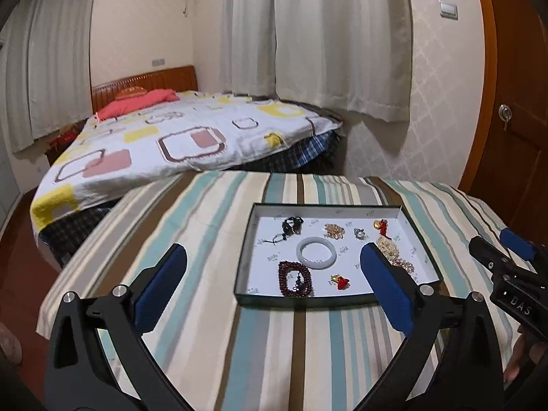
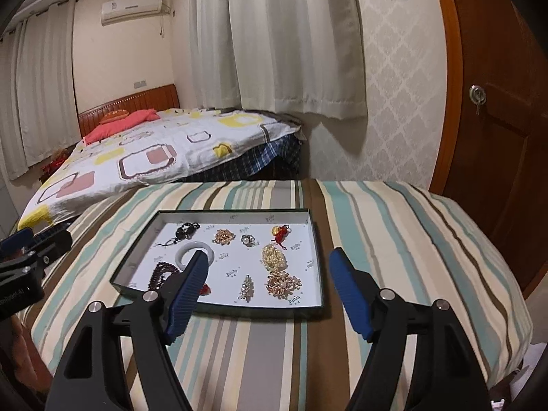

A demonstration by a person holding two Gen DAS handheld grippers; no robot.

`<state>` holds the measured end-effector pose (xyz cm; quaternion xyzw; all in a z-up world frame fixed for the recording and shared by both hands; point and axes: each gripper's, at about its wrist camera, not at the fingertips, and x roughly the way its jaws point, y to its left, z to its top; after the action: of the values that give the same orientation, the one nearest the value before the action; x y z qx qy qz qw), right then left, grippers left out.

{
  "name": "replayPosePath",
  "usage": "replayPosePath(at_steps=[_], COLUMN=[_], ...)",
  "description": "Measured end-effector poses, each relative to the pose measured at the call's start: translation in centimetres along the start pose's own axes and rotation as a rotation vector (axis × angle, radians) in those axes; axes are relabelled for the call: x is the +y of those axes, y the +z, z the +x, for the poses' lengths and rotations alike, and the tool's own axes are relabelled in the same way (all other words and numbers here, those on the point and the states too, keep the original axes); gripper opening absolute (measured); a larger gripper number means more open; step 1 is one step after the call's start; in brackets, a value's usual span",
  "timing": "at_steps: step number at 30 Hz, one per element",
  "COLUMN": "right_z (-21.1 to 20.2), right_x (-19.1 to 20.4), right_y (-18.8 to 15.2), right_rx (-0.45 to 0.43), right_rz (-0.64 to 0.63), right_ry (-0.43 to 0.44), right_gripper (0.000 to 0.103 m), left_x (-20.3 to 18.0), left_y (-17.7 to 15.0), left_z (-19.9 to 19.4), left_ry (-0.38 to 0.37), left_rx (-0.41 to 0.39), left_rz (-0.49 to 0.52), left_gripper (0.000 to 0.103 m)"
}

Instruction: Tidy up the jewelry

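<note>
Both the left gripper [image 1: 274, 270] and the right gripper [image 2: 270, 274] are held wide apart and empty above the striped cloth [image 2: 394, 226], while the jewelry is laid in the shallow tray [image 1: 342, 206] at frame centre.

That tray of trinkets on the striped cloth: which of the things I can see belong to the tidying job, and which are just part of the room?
Part of the job:
- tray
- white bangle
- dark red bead bracelet
- pearl strand
- left gripper, right gripper, both open and empty

Just lying about:
- striped cloth
- bed
- pink pillow
- curtains
- door
</note>
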<state>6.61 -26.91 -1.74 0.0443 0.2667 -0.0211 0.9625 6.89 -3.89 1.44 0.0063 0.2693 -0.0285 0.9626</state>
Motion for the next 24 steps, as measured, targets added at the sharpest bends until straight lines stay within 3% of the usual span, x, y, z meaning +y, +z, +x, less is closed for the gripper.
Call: replayPosePath(at_steps=[12,24], right_z=[-6.1,-8.5], right_x=[0.6,0.8], right_y=[0.0,-0.4], right_rx=[-0.080,-0.120], right_rz=[-0.032,-0.036], right_ry=[-0.008,-0.004], right_gripper=[0.073,0.073], left_x=[1.8,1.9], left_y=[0.3,0.1], left_z=[-6.0,-8.8], left_ry=[-0.007,-0.009], left_rx=[-0.052,-0.101], left_rz=[-0.040,-0.027], left_gripper=[0.099,0.099])
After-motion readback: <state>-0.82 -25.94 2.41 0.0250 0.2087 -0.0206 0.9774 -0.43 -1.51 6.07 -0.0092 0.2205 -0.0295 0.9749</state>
